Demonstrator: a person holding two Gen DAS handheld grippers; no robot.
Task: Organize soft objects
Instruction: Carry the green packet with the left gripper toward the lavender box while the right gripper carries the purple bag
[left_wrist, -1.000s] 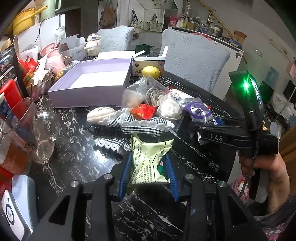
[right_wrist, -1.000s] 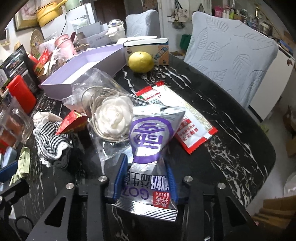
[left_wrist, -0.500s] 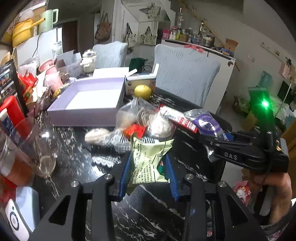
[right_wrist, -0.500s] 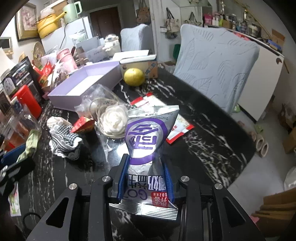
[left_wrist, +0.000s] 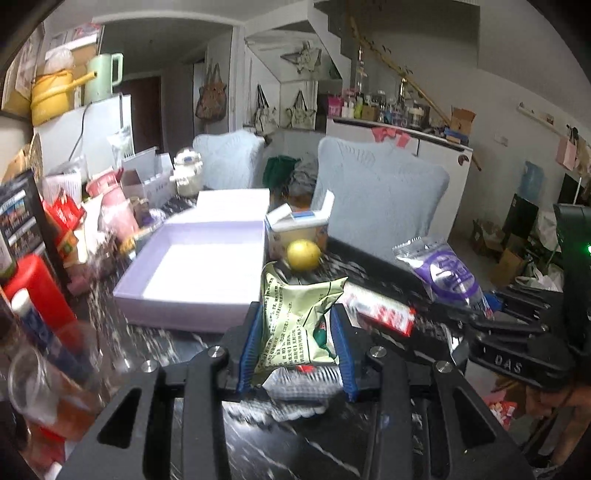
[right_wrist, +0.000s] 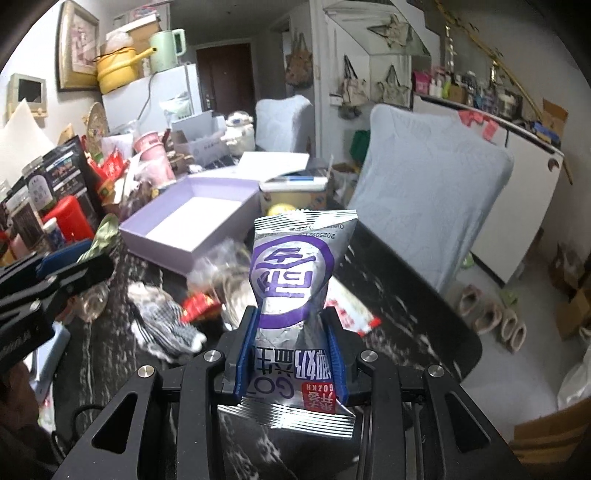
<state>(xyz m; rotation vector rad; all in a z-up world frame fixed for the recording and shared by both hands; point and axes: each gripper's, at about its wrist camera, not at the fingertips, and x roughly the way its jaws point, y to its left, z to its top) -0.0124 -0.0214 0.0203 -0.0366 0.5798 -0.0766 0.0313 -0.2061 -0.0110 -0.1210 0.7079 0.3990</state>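
Now both packets are airborne: the left gripper (left_wrist: 297, 341) clamps the crinkled pale-green snack packet (left_wrist: 295, 325), the right gripper (right_wrist: 290, 350) pinches the silver-and-purple foil pouch (right_wrist: 295, 273). Carry them level over the open lavender cardboard box (left_wrist: 192, 273), then release gently inside.

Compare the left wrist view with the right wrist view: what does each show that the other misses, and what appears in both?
Only the left wrist view shows the left gripper shut on the green snack packet face-on, plus the whole yellow fruit.

Only the right wrist view shows the right gripper shut on the silver-and-purple packet face-on, the checked cloth on the table, and slippers on the floor.

Both show the open lilac box, the red-and-white sachet, and each other's gripper from the side.
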